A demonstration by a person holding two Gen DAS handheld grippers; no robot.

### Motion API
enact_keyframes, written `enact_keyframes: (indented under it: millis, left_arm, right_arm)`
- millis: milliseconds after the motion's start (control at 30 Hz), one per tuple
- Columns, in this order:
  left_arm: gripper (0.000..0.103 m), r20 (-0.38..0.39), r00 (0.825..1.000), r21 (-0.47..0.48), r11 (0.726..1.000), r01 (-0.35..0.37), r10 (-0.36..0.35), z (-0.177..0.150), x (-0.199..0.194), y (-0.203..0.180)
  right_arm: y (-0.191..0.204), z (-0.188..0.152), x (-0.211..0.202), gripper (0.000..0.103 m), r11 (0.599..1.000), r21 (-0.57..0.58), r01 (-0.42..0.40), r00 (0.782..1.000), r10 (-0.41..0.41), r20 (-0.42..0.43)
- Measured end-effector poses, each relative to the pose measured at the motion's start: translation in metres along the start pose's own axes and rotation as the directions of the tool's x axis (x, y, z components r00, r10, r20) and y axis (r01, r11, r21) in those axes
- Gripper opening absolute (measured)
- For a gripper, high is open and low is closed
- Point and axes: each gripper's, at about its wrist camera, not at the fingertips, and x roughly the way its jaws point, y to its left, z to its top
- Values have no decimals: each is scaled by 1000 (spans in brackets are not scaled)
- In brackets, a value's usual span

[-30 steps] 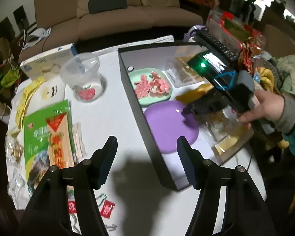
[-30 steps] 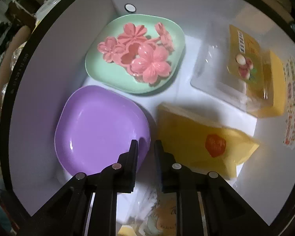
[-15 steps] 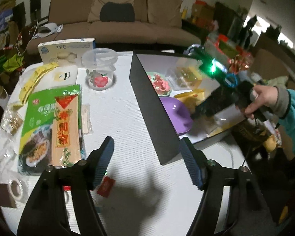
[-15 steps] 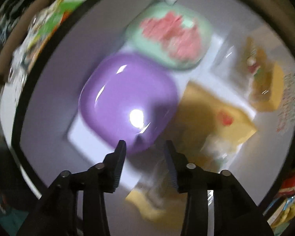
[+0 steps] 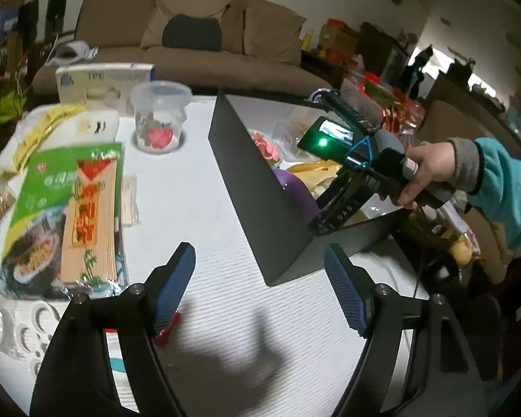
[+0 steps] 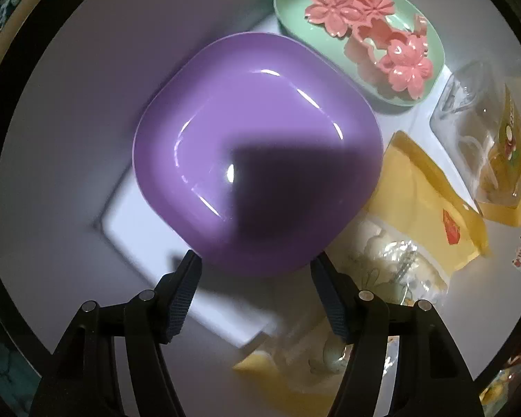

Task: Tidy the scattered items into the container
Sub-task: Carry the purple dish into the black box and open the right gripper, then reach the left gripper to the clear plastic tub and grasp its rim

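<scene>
The black box (image 5: 260, 187) with a white inside stands on the white table (image 5: 191, 208). It holds a purple plate (image 6: 257, 153), a green plate (image 6: 295, 17) with pink flower pieces (image 6: 371, 34), yellow packets (image 6: 427, 208) and a clear pack (image 6: 476, 111). My right gripper (image 6: 257, 292) is open and empty just above the purple plate's near edge; it also shows in the left wrist view (image 5: 333, 205), reaching into the box. My left gripper (image 5: 260, 285) is open and empty above the table, in front of the box's near corner.
Left of the box lie a green noodle packet (image 5: 62, 208), a clear tub with a red apple print (image 5: 159, 118), a white carton (image 5: 100, 80), yellow sachets (image 5: 41, 128), tape rolls (image 5: 3, 326) and a small red packet (image 5: 166, 330). A brown sofa (image 5: 205, 52) stands behind.
My right gripper opened from nearly shut and shifted left over the purple plate. My left gripper dropped lower and drew back toward the table's near edge, staying open.
</scene>
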Motion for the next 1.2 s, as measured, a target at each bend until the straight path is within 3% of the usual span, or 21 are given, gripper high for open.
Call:
enact_keyframes:
  millis: [200, 367, 500, 567, 633, 733, 867, 1033, 1100, 1200]
  left_arm:
    - [75, -5, 1000, -24, 1000, -8, 8, -3, 5, 9]
    - [81, 23, 1000, -2, 1000, -5, 5, -5, 4, 5]
    - [83, 36, 999, -9, 1000, 11, -10, -5, 3, 3]
    - [87, 50, 998, -2, 1000, 29, -29, -5, 2, -1]
    - [92, 66, 997, 19, 999, 44, -45, -7, 0, -7]
    - [92, 58, 997, 41, 998, 50, -52, -9, 5, -14]
    - [92, 50, 994, 31, 995, 93, -95, -10, 10, -14]
    - [92, 54, 994, -120, 988, 98, -92, 14, 18, 16]
    - [96, 74, 996, -142, 988, 52, -42, 41, 22, 32]
    - [103, 92, 992, -67, 995, -75, 81, 84, 38, 45]
  right_arm:
    - [-4, -8, 0, 68, 997, 45, -59, 998, 58, 20]
    - [-23, -24, -32, 68, 988, 127, -84, 987, 65, 149]
    - [-38, -43, -71, 68, 967, 203, -152, 945, 82, 317]
    - [-35, -52, -99, 68, 951, 238, -196, 908, 84, 411]
    - [-45, -71, -119, 74, 938, 255, -234, 865, 81, 494]
    - [-59, -95, -149, 79, 933, 260, -249, 820, 60, 569]
    - [-54, -105, -144, 79, 921, 266, -285, 805, 79, 588]
    - [-56, -116, -157, 79, 925, 264, -275, 798, 66, 600]
    - [-53, -117, -161, 79, 926, 260, -273, 789, 61, 612]
    - [-48, -119, -164, 79, 930, 248, -271, 775, 59, 629]
